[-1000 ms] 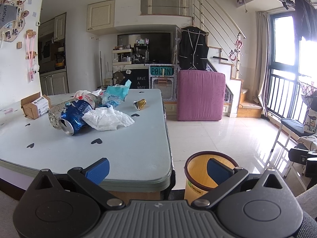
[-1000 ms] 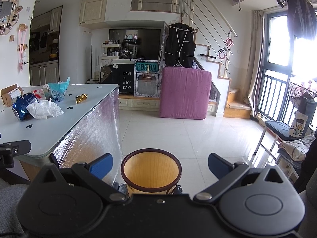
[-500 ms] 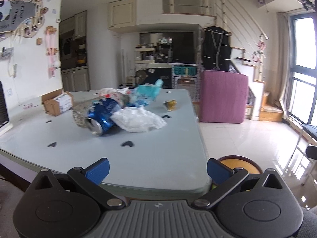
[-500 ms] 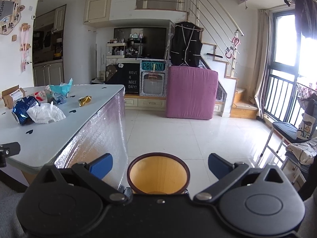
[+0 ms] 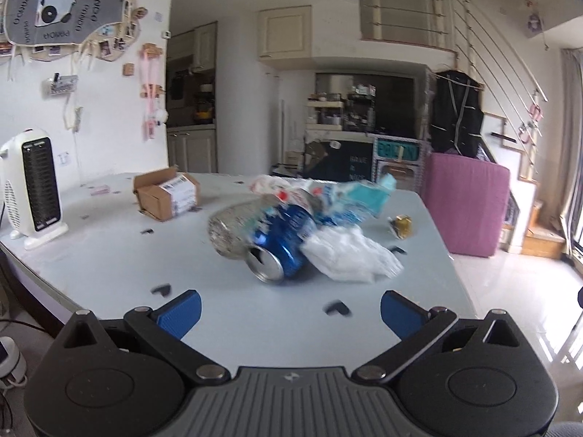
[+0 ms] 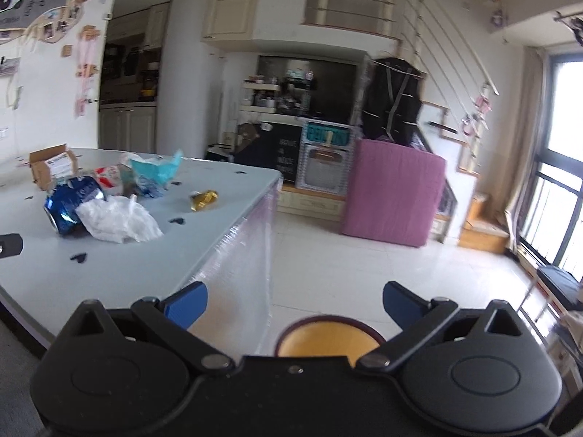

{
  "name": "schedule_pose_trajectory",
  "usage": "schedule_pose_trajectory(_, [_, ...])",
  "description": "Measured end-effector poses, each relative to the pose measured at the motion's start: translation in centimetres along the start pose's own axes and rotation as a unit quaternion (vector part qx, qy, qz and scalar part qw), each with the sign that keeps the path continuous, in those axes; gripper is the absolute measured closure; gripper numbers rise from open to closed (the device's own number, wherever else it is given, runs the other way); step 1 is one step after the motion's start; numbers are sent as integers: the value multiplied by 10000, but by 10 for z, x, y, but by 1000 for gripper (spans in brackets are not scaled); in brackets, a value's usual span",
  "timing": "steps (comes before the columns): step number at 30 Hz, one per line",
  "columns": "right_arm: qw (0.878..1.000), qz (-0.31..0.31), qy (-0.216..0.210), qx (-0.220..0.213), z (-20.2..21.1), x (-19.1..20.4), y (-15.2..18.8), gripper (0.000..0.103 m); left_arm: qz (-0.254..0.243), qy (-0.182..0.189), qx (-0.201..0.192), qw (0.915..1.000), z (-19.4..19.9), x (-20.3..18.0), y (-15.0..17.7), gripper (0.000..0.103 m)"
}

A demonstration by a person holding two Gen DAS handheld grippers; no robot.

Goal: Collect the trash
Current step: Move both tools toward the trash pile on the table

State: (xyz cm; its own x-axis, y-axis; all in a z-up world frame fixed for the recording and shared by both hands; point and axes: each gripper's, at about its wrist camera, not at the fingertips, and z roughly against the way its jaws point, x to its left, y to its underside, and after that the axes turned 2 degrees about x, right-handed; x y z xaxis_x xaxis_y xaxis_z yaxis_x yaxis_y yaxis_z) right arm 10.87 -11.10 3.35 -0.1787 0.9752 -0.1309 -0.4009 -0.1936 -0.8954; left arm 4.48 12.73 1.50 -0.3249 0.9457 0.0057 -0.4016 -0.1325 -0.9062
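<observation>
A heap of trash lies on the pale table (image 5: 109,255): a crushed blue can (image 5: 280,244), a white crumpled bag (image 5: 349,255), a clear crushed bottle (image 5: 229,233), a teal wrapper (image 5: 368,196) and a gold foil piece (image 5: 402,224). My left gripper (image 5: 289,315) is open and empty, over the table just short of the can. My right gripper (image 6: 293,304) is open and empty, beside the table's corner above the yellow bin (image 6: 328,338). The can (image 6: 69,204), the bag (image 6: 116,220) and the foil (image 6: 204,198) also show in the right wrist view.
A cardboard box (image 5: 165,193) and a white heater (image 5: 32,189) stand on the table's left side. A pink cushion block (image 6: 393,196) stands on the tiled floor (image 6: 364,273) beyond the table. Stairs and a window are at the right.
My left gripper has swung left and forward over the table toward the trash heap; the bin has left its view. My right gripper has risen and turned left, the bin sinking to the bottom edge.
</observation>
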Motion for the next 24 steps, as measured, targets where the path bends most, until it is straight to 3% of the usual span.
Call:
schedule_pose_trajectory(7, [9985,218,-470,-170,-31,38,-32,0,140,-13,-1,9999,-28,25,-18,0])
schedule_pose_trajectory(14, [9943,41,-1023,-287,-80,82,-72,0,227,336,52,9992,-48,51,-25,0])
schedule_pose_trajectory(19, [9894,-253,-1426,58,-125,116,-94,0,139,328,87,9993,-59,62,-31,0])
schedule_pose_trajectory(24, [9825,-336,-1751,548,-171,150,-97,0,369,638,37,9973,-66,75,-37,0])
